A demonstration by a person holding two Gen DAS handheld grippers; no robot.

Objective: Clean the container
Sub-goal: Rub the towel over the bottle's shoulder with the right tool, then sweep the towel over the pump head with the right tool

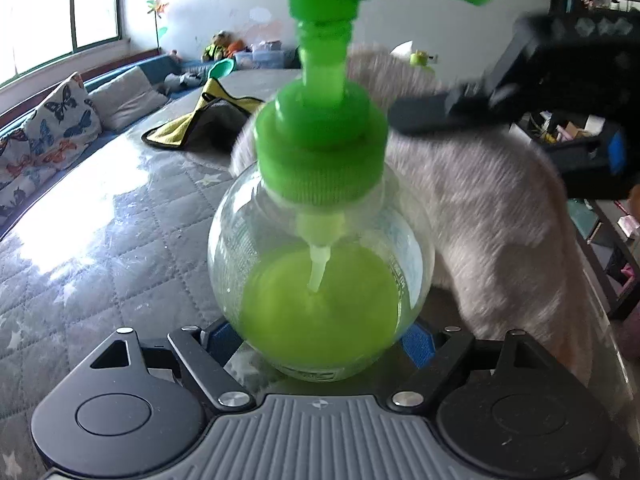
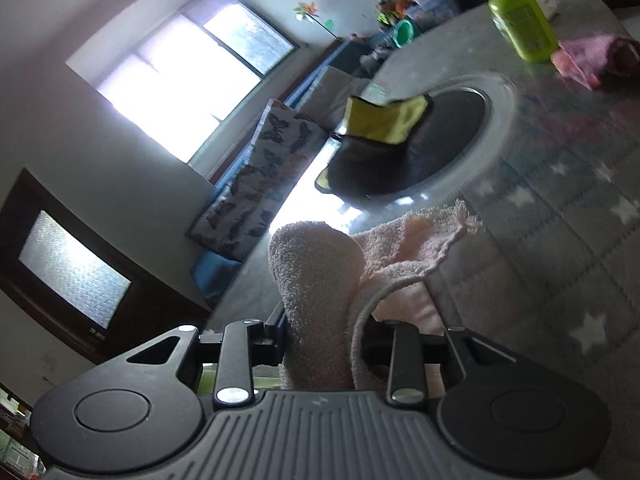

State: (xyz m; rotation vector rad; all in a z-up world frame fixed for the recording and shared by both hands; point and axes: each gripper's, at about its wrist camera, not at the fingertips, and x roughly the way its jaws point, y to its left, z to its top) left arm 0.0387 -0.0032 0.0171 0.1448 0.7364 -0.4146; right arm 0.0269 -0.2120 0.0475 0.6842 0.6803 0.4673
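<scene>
While the left tool grips the round glass dispenser bottle low on its belly, its two blue pads press against the glass on either side, so it is pinching the bottle rather than standing spread. The bottle sits directly ahead of the left wrist camera, seemingly raised off the quilted grey counter, with green liquid filling its lower half and a green pump head screwed on top.

The right tool is pressed together on a pale pink towel, which bunches up over its fingers. In the left wrist view that towel drapes behind and to the right of the bottle, touching or nearly touching the glass near the collar; blur prevents a firmer reading.

Risks noted:
- Grip is low on a smooth, curved wall. Sideways pressure from wiping could roll or slide the bottle out of the pads.
- Pump head is exposed. A towel stroke pressing down on it would likely discharge liquid onto the counter.
- Loose towel edge may snag the spout and tip the bottle.
- Yellow-and-grey cloth lies well apart and poses no hazard.
</scene>
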